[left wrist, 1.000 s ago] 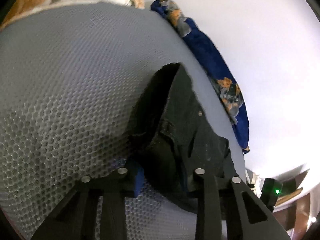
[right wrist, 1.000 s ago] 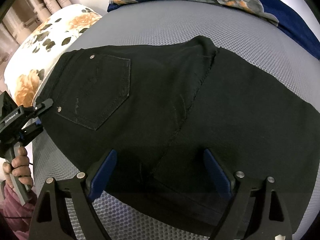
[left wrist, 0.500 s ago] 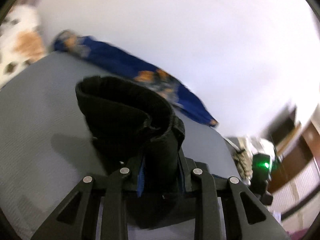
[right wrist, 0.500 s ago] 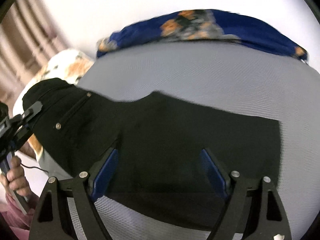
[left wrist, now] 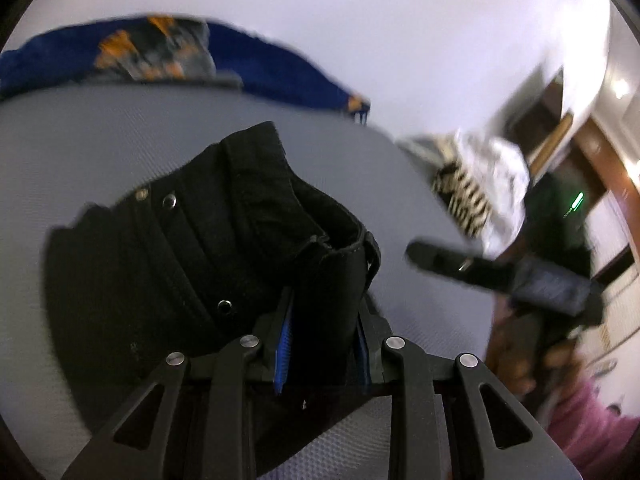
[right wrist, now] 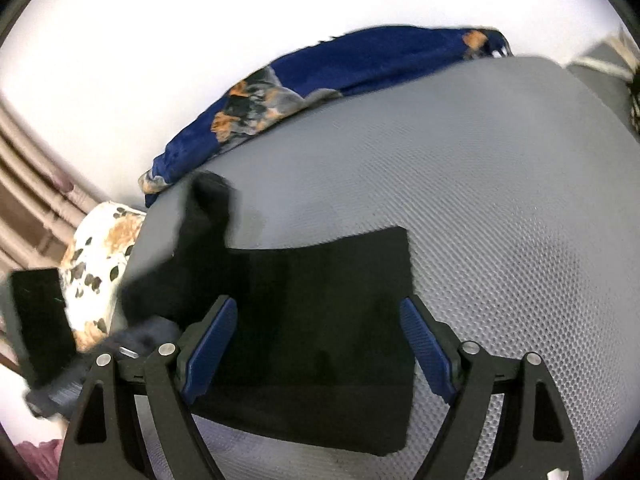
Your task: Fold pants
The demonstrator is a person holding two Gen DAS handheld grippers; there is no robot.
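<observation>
The black pants [right wrist: 320, 320] lie on the grey mesh bed surface [right wrist: 500, 220]. My left gripper [left wrist: 322, 344] is shut on the waistband of the pants [left wrist: 328, 272] and holds it lifted above the bed, the rivets and folds hanging to the left. My right gripper [right wrist: 320, 344] is open, its blue pads [right wrist: 210, 344] on either side of the flat dark cloth, just above it. The raised waist end shows at the left in the right wrist view [right wrist: 208, 216]. The other gripper shows blurred at the right in the left wrist view [left wrist: 500, 276].
A blue floral blanket [right wrist: 320, 76] lies along the far edge of the bed by the white wall. A floral pillow [right wrist: 100, 264] sits at the left. Striped and white cloth [left wrist: 472, 184] lies past the bed's right end, by wooden furniture [left wrist: 600, 152].
My left gripper has closed on the waistband, lifted it off the bed and carried it over toward the legs. The right gripper has drawn back and stayed open over the cloth.
</observation>
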